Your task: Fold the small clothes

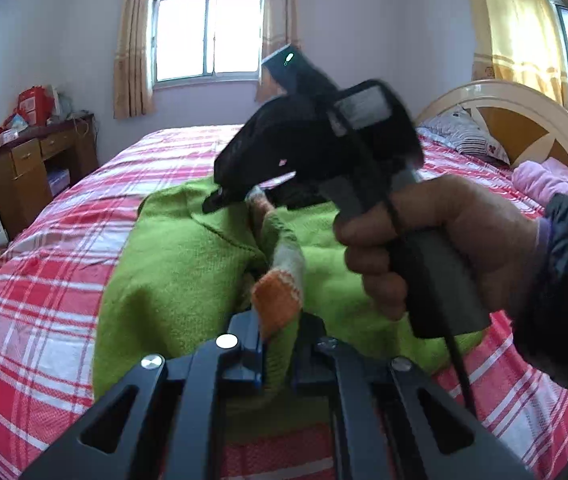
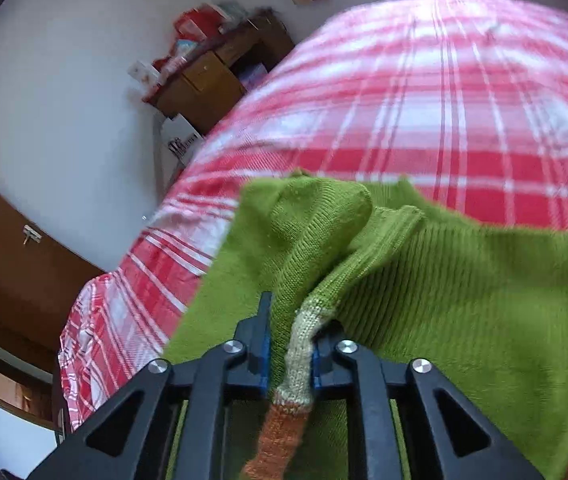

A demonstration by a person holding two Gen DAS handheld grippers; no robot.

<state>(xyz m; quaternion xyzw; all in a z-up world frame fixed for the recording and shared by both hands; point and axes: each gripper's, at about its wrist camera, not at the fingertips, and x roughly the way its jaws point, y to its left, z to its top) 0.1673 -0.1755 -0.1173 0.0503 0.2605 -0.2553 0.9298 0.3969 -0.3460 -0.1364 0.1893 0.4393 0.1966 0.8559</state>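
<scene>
Green knit sweater [image 1: 187,264] spread on the bed [image 1: 43,300], over a red-and-white plaid cover, rumpled through the middle. Left tongs [image 1: 277,354] clamped on a sleeve end of it, with the orange and pale striped cuff [image 1: 277,304] standing up between the two blue-padded fingers at 6 o'clock of the left wrist view. Right tongs [image 1: 239,196] seen from that same view at about 12 o'clock of the sweater, tips pressed down onto the green knit near a second striped cuff; gripped by the right hand [image 1: 436,248] at 3 o'clock. From the right wrist view, right tongs [image 2: 290,354] closed on a striped cuff [image 2: 296,364], pale band between the fingers, orange band hanging below toward 6 o'clock. Green sleeve [image 2: 316,248] rising from the grip toward 12 o'clock in a bunched ridge, ribbed body of the sweater lying off to 3 o'clock. Wooden dresser [image 1: 31,168] at 9 o'clock beside the bed, red boxes on top. Headboard [image 1: 524,120] and pillow [image 1: 460,132] at 2 o'clock.
</scene>
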